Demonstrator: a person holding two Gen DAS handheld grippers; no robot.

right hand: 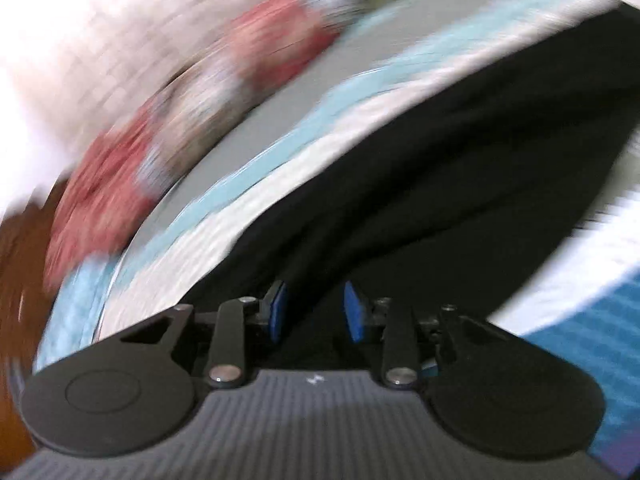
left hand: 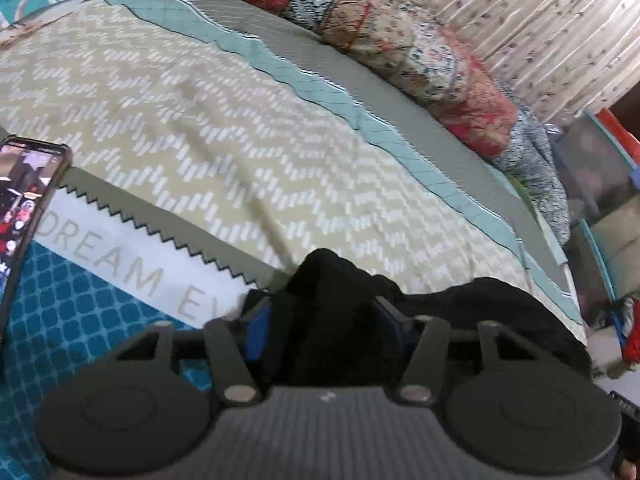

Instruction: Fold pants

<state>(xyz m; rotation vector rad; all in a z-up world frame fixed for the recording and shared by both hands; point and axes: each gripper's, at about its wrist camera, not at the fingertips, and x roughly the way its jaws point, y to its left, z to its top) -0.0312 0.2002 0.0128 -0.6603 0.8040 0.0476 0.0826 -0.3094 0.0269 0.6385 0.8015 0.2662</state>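
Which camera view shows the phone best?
The left wrist view: the phone stands sharp at its left edge, screen lit, above the bedspread. The right wrist view is blurred and shows no phone.

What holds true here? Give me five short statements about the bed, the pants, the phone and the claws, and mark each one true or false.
1. The pants are black. True.
2. A phone with a lit screen shows at the left edge of the left wrist view. True.
3. The bedspread is plain white all over. False: it has a beige and white zigzag pattern, with grey and light blue bands.
4. Black cloth sits between the blue pads of the left claw. True.
5. The right wrist view is sharp and the right claw points at a bare floor. False: that view is heavily blurred, and the claw points at black cloth on the bed.
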